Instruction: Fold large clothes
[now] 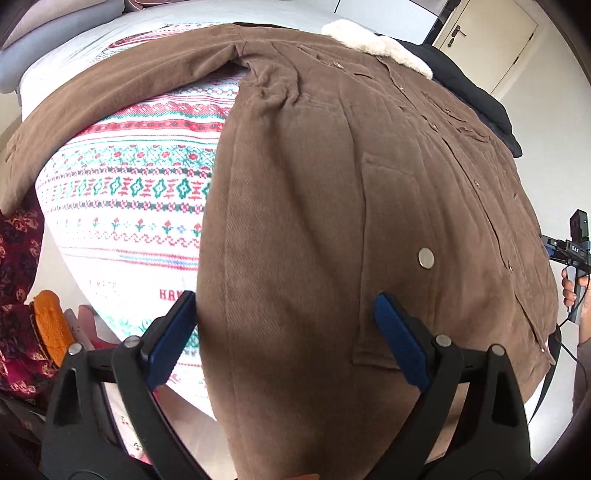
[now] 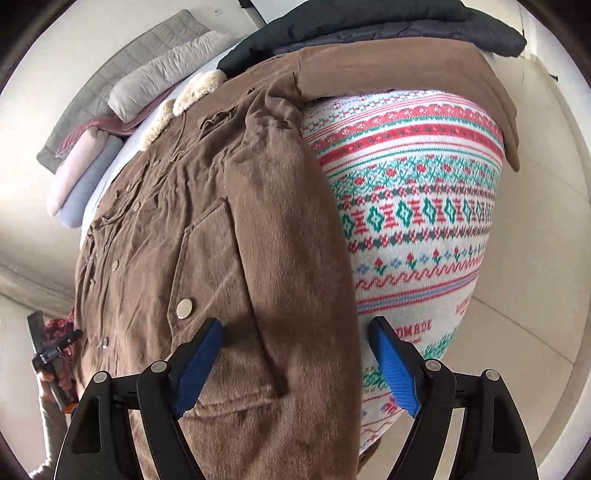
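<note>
A large brown corduroy coat (image 1: 351, 177) with a cream fleece collar (image 1: 376, 44) lies spread face up on a patterned blanket (image 1: 129, 192). One sleeve (image 1: 110, 96) stretches out to the left in the left wrist view. My left gripper (image 1: 284, 339) is open, above the coat's lower left side near a pocket snap (image 1: 425, 257). In the right wrist view the coat (image 2: 221, 221) fills the left and middle, its other sleeve (image 2: 424, 70) stretching right. My right gripper (image 2: 295, 362) is open over the coat's lower right edge. Neither holds anything.
A dark jacket (image 2: 369, 33) lies beyond the collar. Pillows (image 2: 166, 74) and folded bedding (image 2: 85, 173) sit at the bed's head. A red floral cloth (image 1: 18, 295) and an orange item (image 1: 51, 325) lie at the left. The door (image 1: 491, 40) and pale floor (image 2: 535, 258) surround the bed.
</note>
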{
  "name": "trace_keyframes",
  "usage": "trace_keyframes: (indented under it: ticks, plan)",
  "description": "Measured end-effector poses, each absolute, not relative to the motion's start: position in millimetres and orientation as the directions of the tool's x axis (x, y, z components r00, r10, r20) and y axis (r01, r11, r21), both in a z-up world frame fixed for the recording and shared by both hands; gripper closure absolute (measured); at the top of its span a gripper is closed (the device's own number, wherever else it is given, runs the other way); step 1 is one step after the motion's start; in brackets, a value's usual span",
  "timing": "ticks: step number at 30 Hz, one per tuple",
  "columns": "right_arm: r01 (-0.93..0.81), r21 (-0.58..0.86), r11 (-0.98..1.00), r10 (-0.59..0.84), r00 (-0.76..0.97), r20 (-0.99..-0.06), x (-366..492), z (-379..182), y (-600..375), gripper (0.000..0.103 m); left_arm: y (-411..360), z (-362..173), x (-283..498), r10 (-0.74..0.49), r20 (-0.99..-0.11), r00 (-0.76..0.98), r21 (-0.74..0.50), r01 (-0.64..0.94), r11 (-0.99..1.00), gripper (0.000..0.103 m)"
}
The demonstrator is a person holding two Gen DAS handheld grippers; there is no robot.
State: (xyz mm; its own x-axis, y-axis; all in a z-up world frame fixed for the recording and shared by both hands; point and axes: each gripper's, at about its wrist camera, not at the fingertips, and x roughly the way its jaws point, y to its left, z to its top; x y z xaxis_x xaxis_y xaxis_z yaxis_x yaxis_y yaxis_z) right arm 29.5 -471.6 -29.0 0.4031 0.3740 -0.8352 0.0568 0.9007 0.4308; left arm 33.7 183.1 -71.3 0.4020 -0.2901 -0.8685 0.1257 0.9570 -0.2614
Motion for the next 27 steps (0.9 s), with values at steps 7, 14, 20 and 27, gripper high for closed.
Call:
trace_keyframes:
  ticks: [7, 14, 20, 27]
  plan:
    - [0.046, 0.519, 0.854, 0.458, 0.407, -0.790, -14, -39, -461, 0.024, 178, -70, -6, -0.348, -0.854, 0.387, -0.338, 0.097, 0.936, 0.028]
    - [0.011, 0.629, 0.777, 0.555, 0.459, -0.693, -36, 0, -454, 0.091, 174, -34, -16, -0.479, -0.777, 0.408, -0.508, 0.044, 0.860, 0.091]
    - [-0.049, 0.590, 0.806, 0.516, 0.546, -0.660, -51, 69, -461, 0.092, 179, 20, -28, -0.584, -0.654, 0.481, -0.632, 0.078, 0.771, 0.091]
    - [0.189, 0.404, 0.895, 0.339, 0.299, -0.892, -55, -16, -482, 0.082, 172, -60, -44, -0.325, -0.895, 0.306, -0.352, -0.038, 0.935, 0.070]
